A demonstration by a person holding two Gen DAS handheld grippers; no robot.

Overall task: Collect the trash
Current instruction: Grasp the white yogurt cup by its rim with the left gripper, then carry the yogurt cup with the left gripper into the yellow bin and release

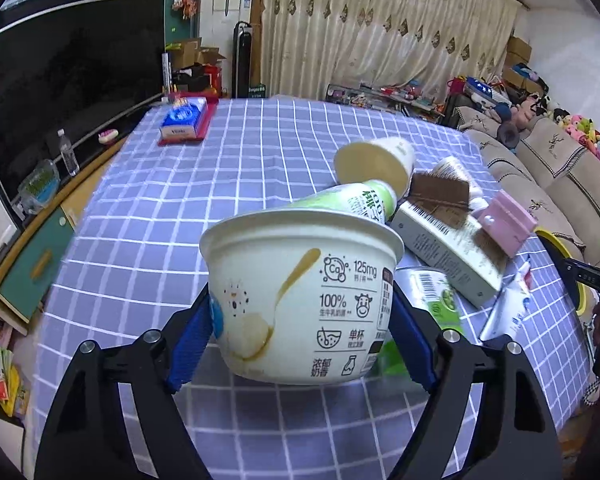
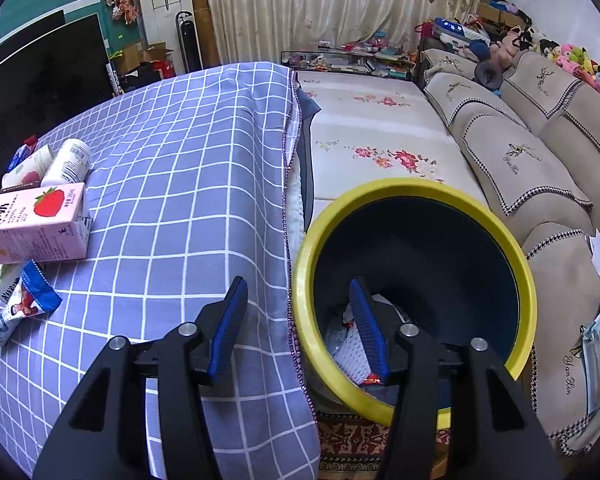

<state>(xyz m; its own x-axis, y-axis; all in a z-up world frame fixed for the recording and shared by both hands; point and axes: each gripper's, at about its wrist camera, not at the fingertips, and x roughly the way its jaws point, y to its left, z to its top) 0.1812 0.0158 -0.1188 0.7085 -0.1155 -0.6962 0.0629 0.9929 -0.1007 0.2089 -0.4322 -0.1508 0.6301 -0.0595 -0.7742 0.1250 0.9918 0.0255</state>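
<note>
My left gripper (image 1: 302, 320) is shut on a white yogurt cup (image 1: 300, 296) and holds it above the checked tablecloth (image 1: 180, 208). Behind the cup lies a pile of trash: a paper cup (image 1: 376, 160) on its side, a green-and-white bottle (image 1: 356, 200), a long carton (image 1: 448, 252) and wrappers (image 1: 508, 312). My right gripper (image 2: 298, 320) is open and empty, over the table edge and the rim of a yellow-rimmed dark bin (image 2: 416, 296). The bin holds white mesh and wrappers (image 2: 348, 344). A pink strawberry milk carton (image 2: 36, 224) lies at the left of the right wrist view.
A tissue box (image 1: 184, 120) sits on a red tray at the far left of the table. A beige sofa (image 2: 520, 148) stands beyond the bin. A TV (image 1: 60, 92) and a low cabinet stand left of the table. A blue snack packet (image 2: 20, 304) lies near the pink carton.
</note>
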